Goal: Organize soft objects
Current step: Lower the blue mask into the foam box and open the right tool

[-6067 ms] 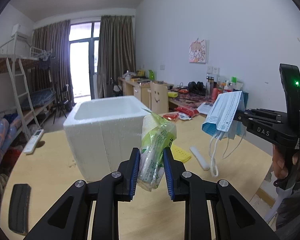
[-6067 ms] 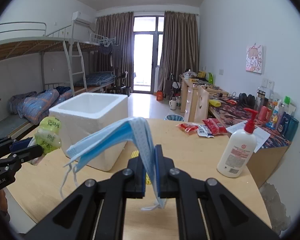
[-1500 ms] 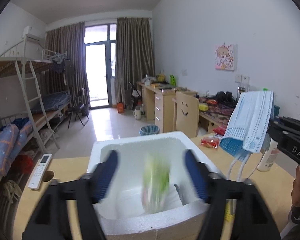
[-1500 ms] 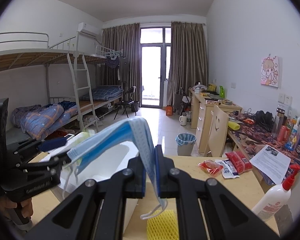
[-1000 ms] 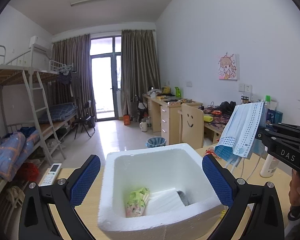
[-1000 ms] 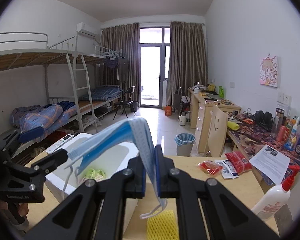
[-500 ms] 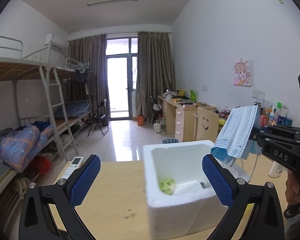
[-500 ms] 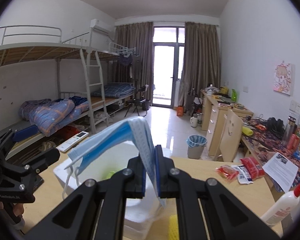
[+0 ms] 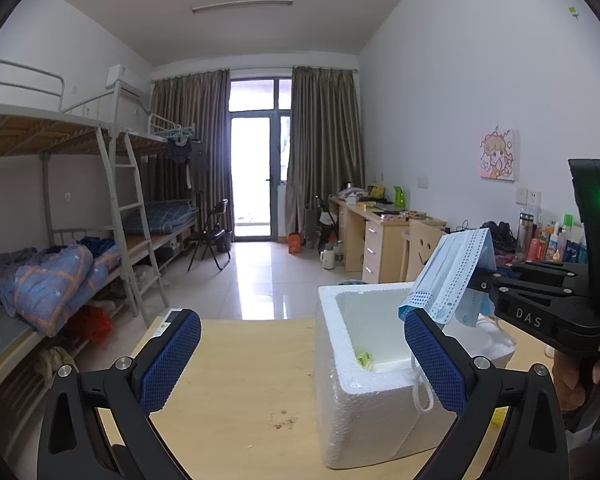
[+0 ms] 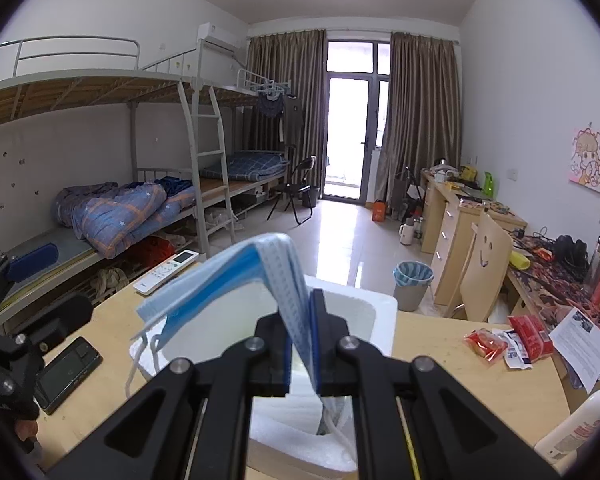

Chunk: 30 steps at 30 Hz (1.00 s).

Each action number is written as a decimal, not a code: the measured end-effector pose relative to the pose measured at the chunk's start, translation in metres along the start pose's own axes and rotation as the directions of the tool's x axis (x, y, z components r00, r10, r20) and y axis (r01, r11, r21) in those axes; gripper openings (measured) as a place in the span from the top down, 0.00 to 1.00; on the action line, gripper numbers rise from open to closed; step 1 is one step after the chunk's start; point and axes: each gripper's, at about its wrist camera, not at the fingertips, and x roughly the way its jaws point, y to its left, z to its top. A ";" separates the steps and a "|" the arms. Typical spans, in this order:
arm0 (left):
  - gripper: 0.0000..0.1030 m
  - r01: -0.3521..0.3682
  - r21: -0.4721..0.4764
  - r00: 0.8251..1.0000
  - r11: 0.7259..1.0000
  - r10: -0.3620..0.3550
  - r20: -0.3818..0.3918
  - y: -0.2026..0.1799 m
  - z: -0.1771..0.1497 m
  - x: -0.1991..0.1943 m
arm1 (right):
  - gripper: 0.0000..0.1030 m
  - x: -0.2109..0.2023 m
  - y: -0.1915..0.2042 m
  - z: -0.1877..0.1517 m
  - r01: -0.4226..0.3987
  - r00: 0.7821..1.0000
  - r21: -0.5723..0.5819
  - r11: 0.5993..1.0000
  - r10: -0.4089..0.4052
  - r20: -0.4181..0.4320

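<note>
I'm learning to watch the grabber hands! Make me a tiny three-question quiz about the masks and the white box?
1. True or false: the right gripper is shut on the blue face masks.
2. What sits inside the white foam box already? A) a green packet B) a phone C) a bottle
3. Fill in: the left gripper has its jaws ____ and holds nothing.

Key:
1. True; the masks hang over the box.
2. A; the green packet lies at the bottom.
3. open
</note>
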 end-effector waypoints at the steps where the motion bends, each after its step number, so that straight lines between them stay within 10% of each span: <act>1: 0.01 0.000 0.000 1.000 1.000 0.000 0.001 0.000 0.000 0.000 | 0.90 0.001 0.000 0.000 0.002 1.000 0.001 1.000 -0.002 -0.001; 30: 0.01 -0.002 -0.014 1.000 1.000 0.002 0.014 0.003 -0.001 -0.004 | 0.90 0.024 0.001 0.010 -0.007 0.999 -0.007 1.000 0.007 -0.045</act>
